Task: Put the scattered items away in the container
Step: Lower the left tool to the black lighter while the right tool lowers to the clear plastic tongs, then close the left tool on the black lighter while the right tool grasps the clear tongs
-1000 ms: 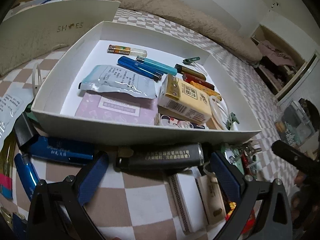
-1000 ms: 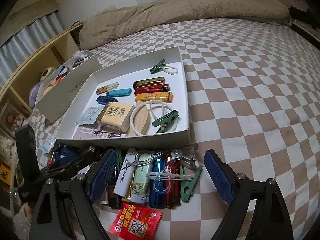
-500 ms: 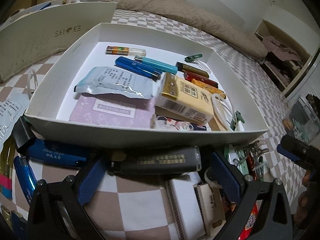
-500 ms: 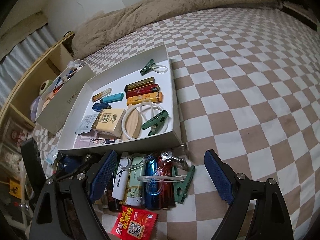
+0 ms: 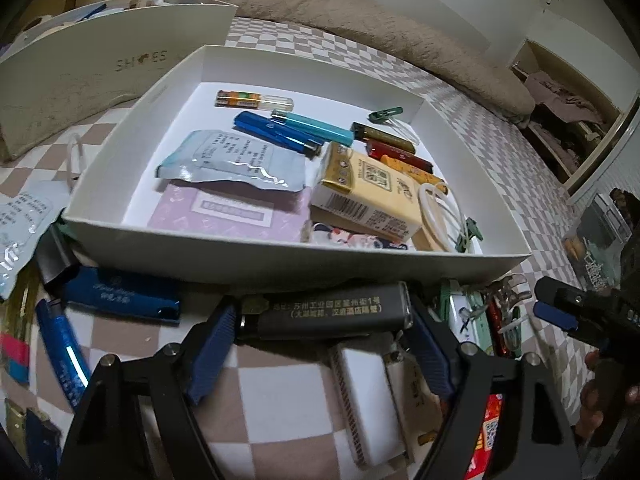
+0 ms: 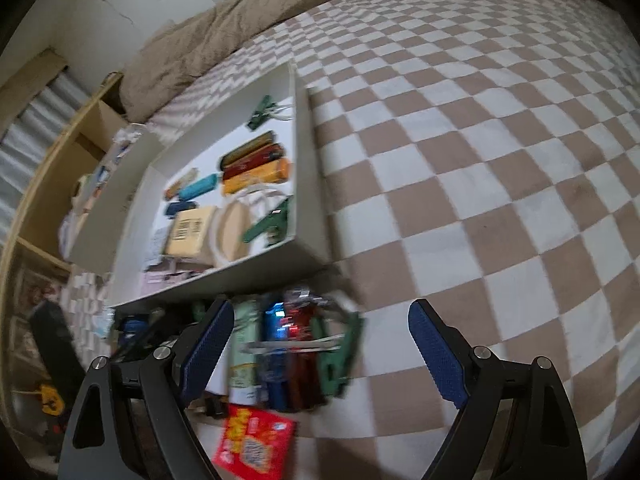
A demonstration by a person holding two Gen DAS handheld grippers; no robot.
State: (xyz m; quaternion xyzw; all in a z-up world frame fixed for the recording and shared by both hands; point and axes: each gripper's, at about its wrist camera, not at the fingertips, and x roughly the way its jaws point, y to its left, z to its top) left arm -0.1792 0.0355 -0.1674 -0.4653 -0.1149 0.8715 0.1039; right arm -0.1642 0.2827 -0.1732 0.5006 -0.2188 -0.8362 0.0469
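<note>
Clutter crowded your left gripper [image 5: 320, 334], pinching the dark lighter [image 5: 328, 314] just outside the white box [image 5: 280, 258]; right gripper [image 6: 320, 354] hung spread over blurred, probably lighters [image 6: 280, 344].

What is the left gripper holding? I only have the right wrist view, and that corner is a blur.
Observer: The left gripper is shut on a black lighter, pads on its two ends.
Operator: Where is that relative to the box?
Observer: Just outside the white box, along its near wall.
Operator: Anything loose further left that I can't make out?
Observer: A dark blue lighter lies by the box's near left corner, and a brighter blue one lies nearer the camera.
</note>
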